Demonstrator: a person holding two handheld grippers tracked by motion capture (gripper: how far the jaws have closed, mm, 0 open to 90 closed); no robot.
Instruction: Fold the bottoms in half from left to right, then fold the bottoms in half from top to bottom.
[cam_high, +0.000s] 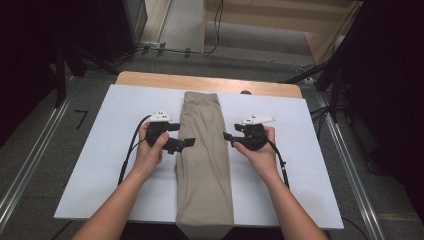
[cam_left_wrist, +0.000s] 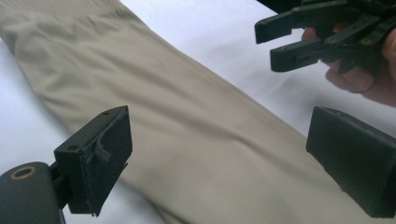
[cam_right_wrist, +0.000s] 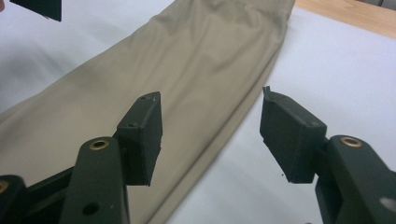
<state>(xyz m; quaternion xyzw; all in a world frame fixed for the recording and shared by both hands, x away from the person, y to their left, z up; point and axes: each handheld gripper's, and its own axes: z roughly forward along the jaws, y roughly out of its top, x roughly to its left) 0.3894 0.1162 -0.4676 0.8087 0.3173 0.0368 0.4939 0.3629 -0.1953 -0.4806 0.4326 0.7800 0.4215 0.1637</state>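
Folded beige trousers (cam_high: 204, 165) lie in one long narrow strip down the middle of the white board (cam_high: 310, 165), waistband end at the far side and the near end hanging just over the board's near edge. Both long edges of the strip run straight; the surface is flat with faint creases.

The left gripper (cam_high: 186, 144) is released, jaws spread wide, nothing between them. Its tips sit over the strip's left long edge, about midway along the length. In the left gripper view (cam_left_wrist: 219, 154) the cloth passes beneath and between the two black jaws without either pad pressing on it. The pad on the left of that view shows a frayed, worn face.

The right gripper (cam_high: 229, 138) is likewise released, jaws parted, nothing gripped. Its tips stand just at the strip's right long edge, opposite the left gripper, with the width of the cloth between the two. In the right gripper view (cam_right_wrist: 210, 135) the right edge of the trousers runs between the jaws; one pad is above cloth, the other above bare board.

Open room: behind each gripper, outward from the cloth, the board lies bare out to its side edges. Beyond the grippers, the wooden table edge (cam_high: 150, 79) shows past the board's far edge. A black cable (cam_high: 131, 145) trails back from the left gripper along the forearm.
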